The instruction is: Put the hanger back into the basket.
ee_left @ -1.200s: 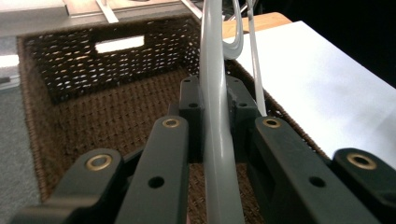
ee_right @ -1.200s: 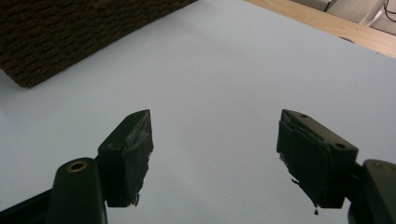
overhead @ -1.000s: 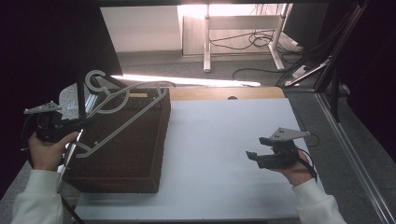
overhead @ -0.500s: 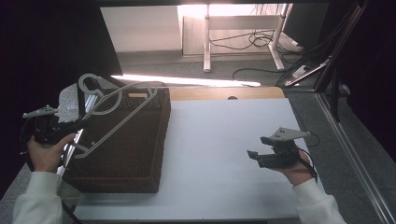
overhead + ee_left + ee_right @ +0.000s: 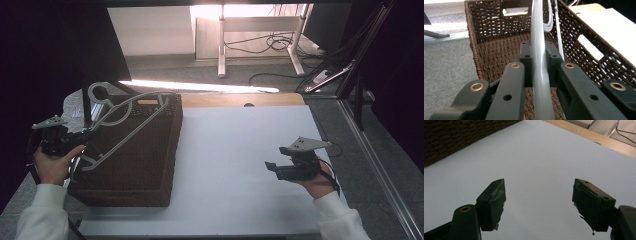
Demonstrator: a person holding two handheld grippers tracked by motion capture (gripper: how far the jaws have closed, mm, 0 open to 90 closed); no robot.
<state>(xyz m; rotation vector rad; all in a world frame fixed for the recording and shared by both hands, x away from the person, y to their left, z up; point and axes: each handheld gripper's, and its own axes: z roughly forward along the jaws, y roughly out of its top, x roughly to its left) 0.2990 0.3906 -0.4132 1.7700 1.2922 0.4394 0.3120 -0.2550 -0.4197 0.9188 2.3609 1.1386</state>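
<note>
Roughly midway, judging by layout: white counter [image 5: 240, 150] mostly bare, dark wicker basket [image 5: 145, 165] at its left end, grey plastic hangers [image 5: 122, 117] bundled and slanting across basket's open top, hooks up at far-left corner, lower ends toward near-left rim. Not yet resting flat inside; lowering and release left to do. Left gripper [image 5: 75, 137] at basket's left rim, fingers pressed onto one hanger bar [image 5: 540, 82], bar running straight up between them and over woven floor toward far wall with handle slot. More hanger loops just right of that bar, leaning on basket's right wall. Whether any hanger end touches basket floor: cannot tell. Right gripper [image 5: 272, 167] well apart over bare counter at right, fingers [image 5: 492, 200] spread wide, nothing between them, only white surface below, basket's outer wall off at top-left corner of right gripper view.
</note>
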